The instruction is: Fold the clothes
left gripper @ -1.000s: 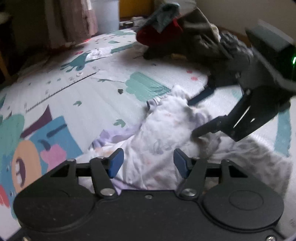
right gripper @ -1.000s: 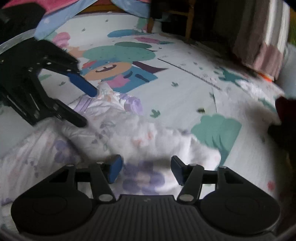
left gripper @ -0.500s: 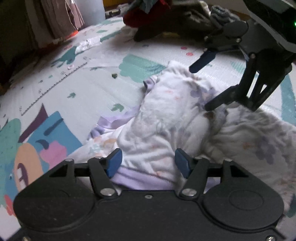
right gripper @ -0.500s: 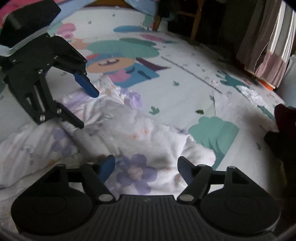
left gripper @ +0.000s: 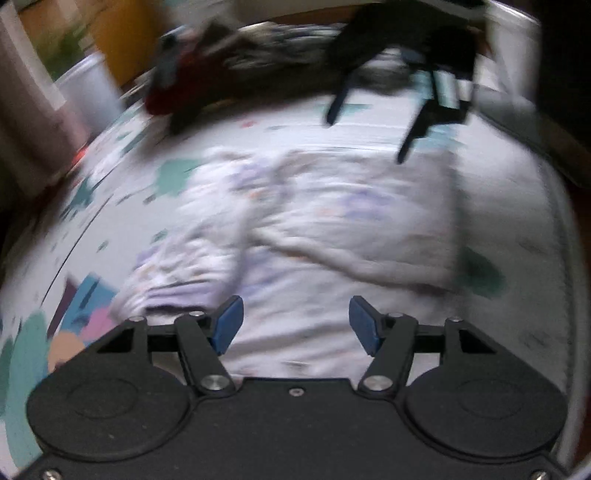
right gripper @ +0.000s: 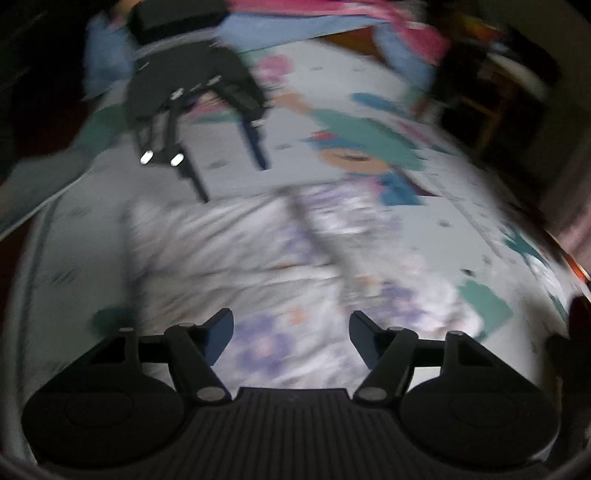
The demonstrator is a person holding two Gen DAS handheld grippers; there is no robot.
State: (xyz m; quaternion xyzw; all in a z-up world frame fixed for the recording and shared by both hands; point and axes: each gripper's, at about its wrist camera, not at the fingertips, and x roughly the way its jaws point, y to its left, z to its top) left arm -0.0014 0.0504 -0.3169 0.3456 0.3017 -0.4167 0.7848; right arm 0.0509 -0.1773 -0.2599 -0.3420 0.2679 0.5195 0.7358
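Observation:
A white garment with purple flowers (left gripper: 332, 221) lies spread and creased on the cartoon play mat (left gripper: 517, 206); both views are blurred by motion. My left gripper (left gripper: 295, 325) hangs open over the garment's near edge, nothing pinched between its blue pads. My right gripper (left gripper: 365, 138) hovers open above the far edge. In the right wrist view the garment (right gripper: 258, 258) fills the middle. The right gripper (right gripper: 291, 332) stands over it with jaws closing and no cloth gripped. The left gripper (right gripper: 232, 182) floats above the far side.
A heap of dark and red clothes (left gripper: 207, 85) lies at the mat's far end, beside a white bin (left gripper: 88, 96) and a curtain (left gripper: 22, 122). Pink and blue bedding (right gripper: 332, 18) and a wooden chair (right gripper: 487, 107) border the mat opposite.
Both grippers have drawn back and apart from the middle of the garment, each rolling. The garment, bunched a second ago, now lies spread wider between them.

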